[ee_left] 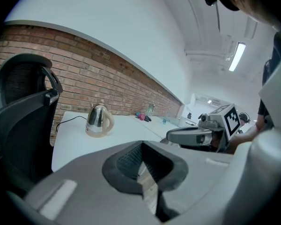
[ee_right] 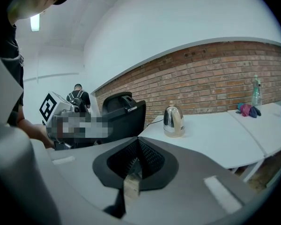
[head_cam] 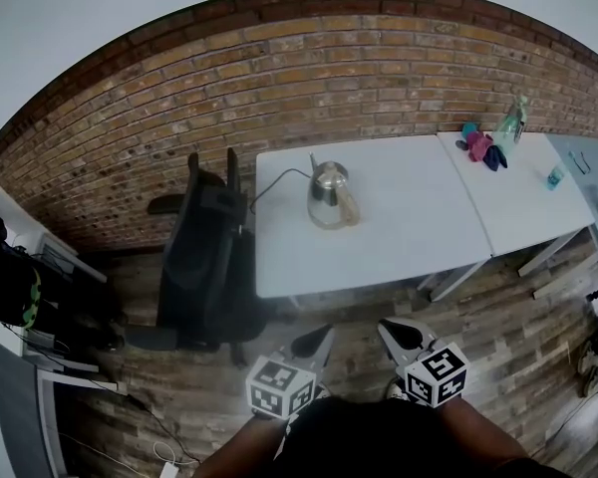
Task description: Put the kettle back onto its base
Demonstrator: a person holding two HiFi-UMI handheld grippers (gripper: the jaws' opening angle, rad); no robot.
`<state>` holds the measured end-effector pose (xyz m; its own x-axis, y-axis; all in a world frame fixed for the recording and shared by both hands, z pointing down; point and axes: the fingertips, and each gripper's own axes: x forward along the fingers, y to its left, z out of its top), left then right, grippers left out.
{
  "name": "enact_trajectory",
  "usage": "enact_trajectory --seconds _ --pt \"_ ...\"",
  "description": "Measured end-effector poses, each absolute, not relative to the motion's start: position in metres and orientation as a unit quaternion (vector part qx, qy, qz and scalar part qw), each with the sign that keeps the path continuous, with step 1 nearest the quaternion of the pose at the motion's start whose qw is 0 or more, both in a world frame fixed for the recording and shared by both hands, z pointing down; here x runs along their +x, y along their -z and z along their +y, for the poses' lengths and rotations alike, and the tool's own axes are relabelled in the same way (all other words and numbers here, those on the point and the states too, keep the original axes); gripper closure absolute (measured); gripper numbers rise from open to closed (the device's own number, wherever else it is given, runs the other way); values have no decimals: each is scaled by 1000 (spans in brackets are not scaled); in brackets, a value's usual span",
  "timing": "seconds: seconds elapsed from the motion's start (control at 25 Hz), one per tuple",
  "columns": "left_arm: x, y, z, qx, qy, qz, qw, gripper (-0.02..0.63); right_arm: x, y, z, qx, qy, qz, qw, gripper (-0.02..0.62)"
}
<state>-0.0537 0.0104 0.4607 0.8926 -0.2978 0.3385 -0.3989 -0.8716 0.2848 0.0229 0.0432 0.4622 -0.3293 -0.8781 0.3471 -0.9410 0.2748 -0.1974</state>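
Observation:
A steel kettle [head_cam: 331,195] with a beige handle stands upright on the white table [head_cam: 399,237], its black cord [head_cam: 277,177] running off the left edge. It also shows in the left gripper view as the kettle [ee_left: 99,120] and in the right gripper view as the kettle [ee_right: 173,121], far ahead of both jaws. My left gripper [head_cam: 317,343] and right gripper [head_cam: 395,337] hang side by side over the wooden floor, short of the table's near edge. Both are shut with nothing in them: left gripper [ee_left: 143,142], right gripper [ee_right: 138,139].
A black office chair [head_cam: 204,257] stands at the table's left end. A second white table [head_cam: 528,202] adjoins on the right, bearing a bottle [head_cam: 511,122] and pink and blue cloths [head_cam: 481,147]. A brick wall [head_cam: 279,88] runs behind. Dark gear sits at far left.

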Motion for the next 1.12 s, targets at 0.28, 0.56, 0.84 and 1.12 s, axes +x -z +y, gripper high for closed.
enact_trajectory --seconds 0.28,0.56,0.84,1.12 --pt "-40 -454 25 953 -137 -213 167 605 45 -455 56 558 -164 -809 85 571" --pt "-24 -456 36 950 -148 -220 165 605 57 -451 67 553 -157 -815 76 571" --pt "-17 -459 46 950 -158 -215 162 606 63 -453 71 553 -155 -815 72 571" --pt "-16 -458 44 952 -163 -209 155 606 60 -453 69 554 -152 -815 72 571"
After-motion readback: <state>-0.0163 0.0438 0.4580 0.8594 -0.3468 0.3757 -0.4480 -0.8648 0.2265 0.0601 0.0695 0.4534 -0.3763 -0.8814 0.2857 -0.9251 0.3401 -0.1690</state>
